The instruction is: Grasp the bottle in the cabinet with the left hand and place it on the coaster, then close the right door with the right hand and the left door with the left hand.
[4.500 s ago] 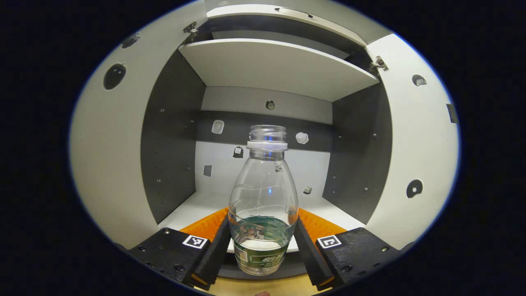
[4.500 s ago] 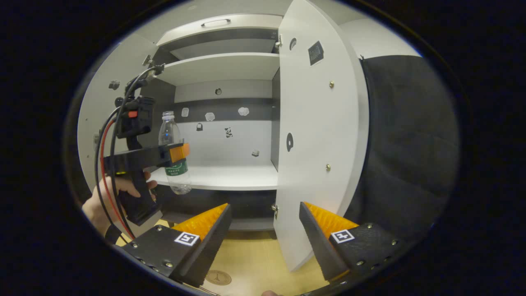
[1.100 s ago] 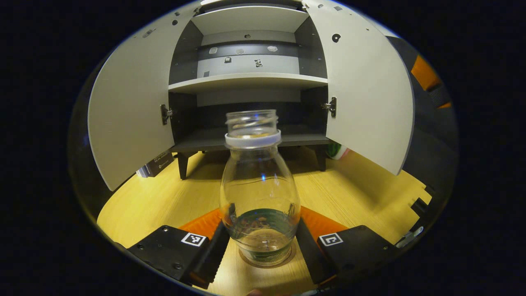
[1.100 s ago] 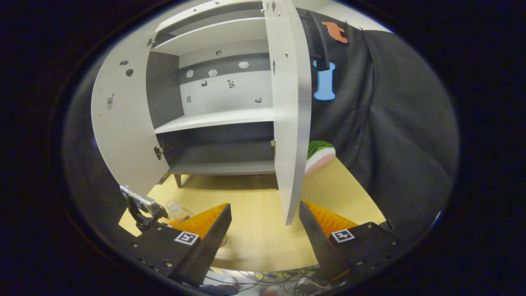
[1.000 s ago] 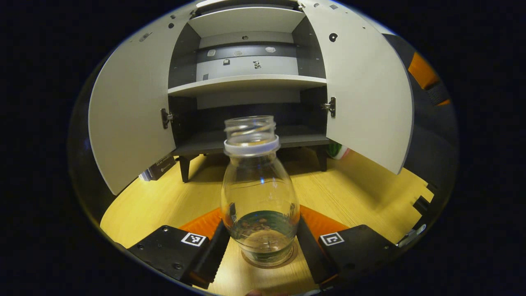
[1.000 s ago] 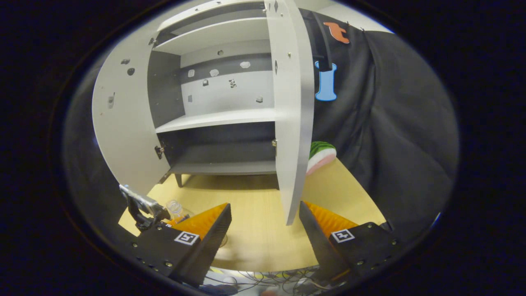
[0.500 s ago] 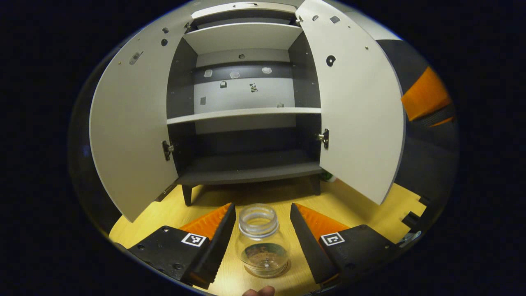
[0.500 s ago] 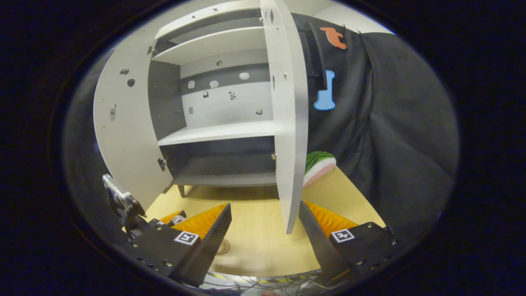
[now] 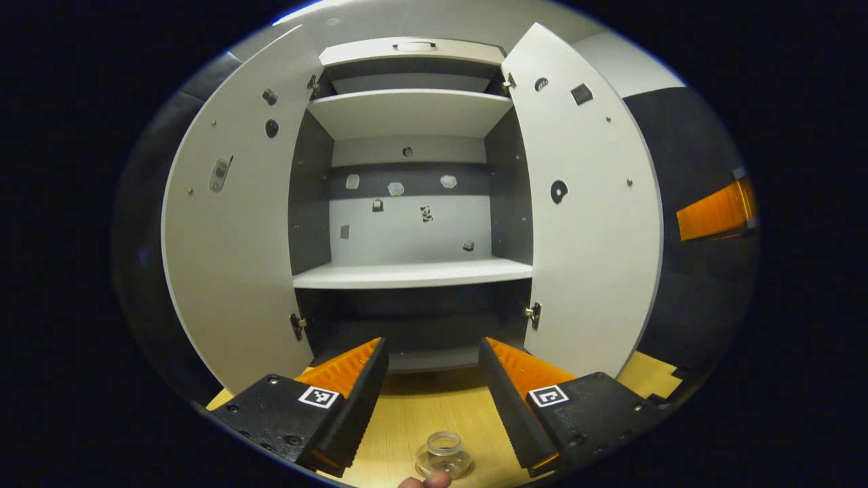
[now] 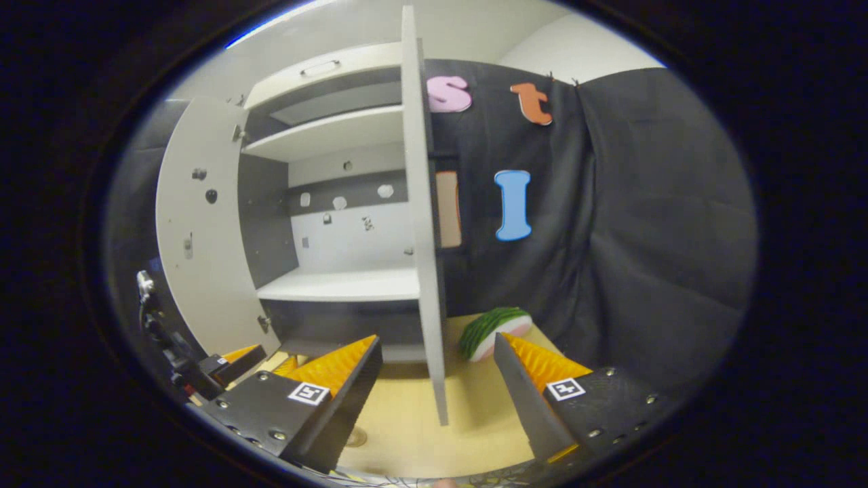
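Observation:
The clear, capless bottle (image 9: 444, 455) stands upright on the wooden table (image 9: 434, 413), at the bottom edge of the left gripper view. It covers the coaster. My left gripper (image 9: 432, 366) hangs open above and behind it, touching nothing. It faces the cabinet, whose left door (image 9: 230, 257) and right door (image 9: 590, 224) both stand open. In the right gripper view the right door (image 10: 424, 271) appears edge-on, in line with the gap of my open right gripper (image 10: 437, 366). No contact shows. The left gripper (image 10: 224, 362) is low at the left, by the left door (image 10: 196, 237).
Nothing stands on the white middle shelf (image 9: 413, 273). A watermelon-slice toy (image 10: 491, 332) lies on the table right of the cabinet, close to my right finger. A small round disc (image 10: 354, 436) lies on the tabletop. A fingertip (image 9: 424, 481) shows at the bottom edge.
My left gripper set the bottle on the coaster, opened, let go and rose away from it. My right gripper rose and swung to the right door, now edge-on.

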Demonstrator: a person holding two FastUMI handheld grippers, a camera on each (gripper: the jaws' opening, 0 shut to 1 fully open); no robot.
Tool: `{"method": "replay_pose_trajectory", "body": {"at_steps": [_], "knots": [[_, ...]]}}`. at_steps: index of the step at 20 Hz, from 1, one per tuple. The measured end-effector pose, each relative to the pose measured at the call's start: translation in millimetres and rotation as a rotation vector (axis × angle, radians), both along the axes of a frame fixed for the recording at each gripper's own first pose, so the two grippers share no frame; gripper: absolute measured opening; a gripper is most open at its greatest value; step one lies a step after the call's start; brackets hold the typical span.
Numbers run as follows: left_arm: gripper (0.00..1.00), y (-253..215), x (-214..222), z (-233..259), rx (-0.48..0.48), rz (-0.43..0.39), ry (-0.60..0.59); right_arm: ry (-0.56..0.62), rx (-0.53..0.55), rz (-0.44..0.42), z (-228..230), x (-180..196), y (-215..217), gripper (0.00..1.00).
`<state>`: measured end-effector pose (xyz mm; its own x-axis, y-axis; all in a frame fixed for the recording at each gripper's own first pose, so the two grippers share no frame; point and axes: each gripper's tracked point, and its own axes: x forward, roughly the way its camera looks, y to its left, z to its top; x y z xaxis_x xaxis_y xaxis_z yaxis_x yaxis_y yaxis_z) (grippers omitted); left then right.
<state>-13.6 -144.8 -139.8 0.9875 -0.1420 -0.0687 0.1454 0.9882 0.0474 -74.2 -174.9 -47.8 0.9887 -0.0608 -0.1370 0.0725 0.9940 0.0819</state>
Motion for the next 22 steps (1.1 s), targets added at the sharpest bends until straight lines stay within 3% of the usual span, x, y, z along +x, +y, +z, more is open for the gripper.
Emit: {"method": "replay_pose_trajectory", "body": {"at_steps": [3,8,14,22], "knots": [[0.88,13,-3,16,-0.019,0.054,0.020,-0.053,0.021,-0.016,25,12,-28,0.97],[0.90,36,-16,12,-0.065,0.132,0.085,-0.070,0.082,0.036,36,45,-48,1.00],[0.91,57,-30,5,-0.045,0.198,0.115,-0.071,0.060,0.142,38,68,-44,1.00],[0.91,60,-44,17,-0.005,0.235,0.093,-0.087,0.022,0.217,37,76,-29,0.98]]}}
